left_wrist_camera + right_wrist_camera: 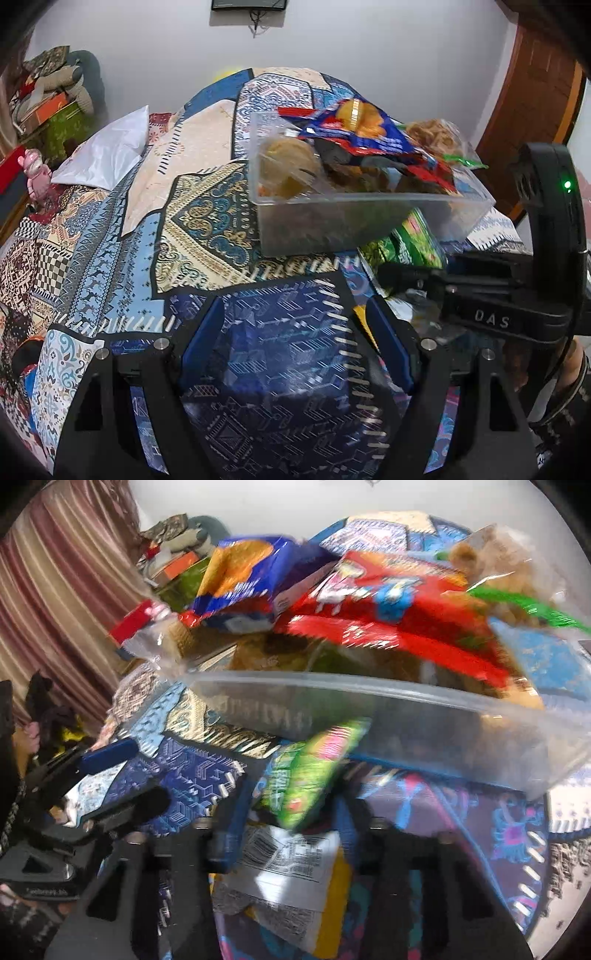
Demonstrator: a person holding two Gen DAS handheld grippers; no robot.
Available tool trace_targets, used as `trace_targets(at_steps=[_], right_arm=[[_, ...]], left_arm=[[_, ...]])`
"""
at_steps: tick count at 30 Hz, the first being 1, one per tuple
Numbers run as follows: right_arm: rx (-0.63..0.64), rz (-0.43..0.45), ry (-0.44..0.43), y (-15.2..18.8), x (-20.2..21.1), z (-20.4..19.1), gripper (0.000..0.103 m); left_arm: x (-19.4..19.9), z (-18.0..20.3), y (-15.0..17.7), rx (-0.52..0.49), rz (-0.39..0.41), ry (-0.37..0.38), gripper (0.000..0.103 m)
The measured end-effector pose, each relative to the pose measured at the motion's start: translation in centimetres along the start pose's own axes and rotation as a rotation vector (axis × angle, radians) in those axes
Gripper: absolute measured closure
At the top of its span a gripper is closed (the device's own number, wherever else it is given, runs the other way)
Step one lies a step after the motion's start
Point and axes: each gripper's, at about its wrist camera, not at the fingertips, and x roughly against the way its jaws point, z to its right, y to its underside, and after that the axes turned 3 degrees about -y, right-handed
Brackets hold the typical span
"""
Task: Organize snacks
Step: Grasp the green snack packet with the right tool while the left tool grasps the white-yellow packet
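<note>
Left gripper [295, 343] open above patchwork bedspread [207, 206], nothing between blue pads. Ahead, clear plastic container [354, 218] on bed, heaped with snack bags: blue-red packet [369, 133] on top, clear bag of brown crisps [432, 133] behind. Green snack packet [314, 771] lies against container's near wall. Right gripper [288, 845], blurred, closed on packet with white barcode label [284, 864], just beside green packet.

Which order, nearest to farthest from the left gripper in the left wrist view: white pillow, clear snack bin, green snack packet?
From the left gripper:
1. Green snack packet, just ahead to the right, beside the right gripper.
2. Clear snack bin, ahead and right, on the bedspread.
3. White pillow, far left, up the bed.
</note>
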Motion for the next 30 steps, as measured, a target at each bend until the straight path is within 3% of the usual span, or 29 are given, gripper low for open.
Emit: trace_targets(at_steps=[8,10,12,18,25,28,30], right_arm=[[0.003,0.076,0.034,1.5,4.3,0.8,0.078],[-0.008,0.085,0.043,2.1,5.5,1.2,0.078],[-0.023,0.096,0.049,2.5,6.5,1.8,0.078],[-0.053,0.120,0.067,3.8,9.0,3.2,0.078],[-0.076,0.130,0.060,4.7,10.2,4.2,0.078],[-0.076,0.138,0.057,4.6,10.5,4.4,0.077],[-0.073,0.144,0.054,4.5,10.6,4.3,0.078]], left_arm=[[0.8,3.5,0.6,-0.069,-0.027,0.066,0.023],[0.6,4.5,0.9,-0.091,-0.044,0.086,0.013],[0.0,5.5,1.1,-0.125,-0.059,0.103,0.011],[-2.8,7.8,0.7,-0.203,-0.098,0.047,0.011],[-5.3,8.4,-0.6,-0.182,-0.117,0.056,0.012],[-5.4,7.7,-0.5,-0.147,-0.103,0.079,0.040],[-5.0,7.4,-0.4,-0.144,-0.096,0.087,0.048]])
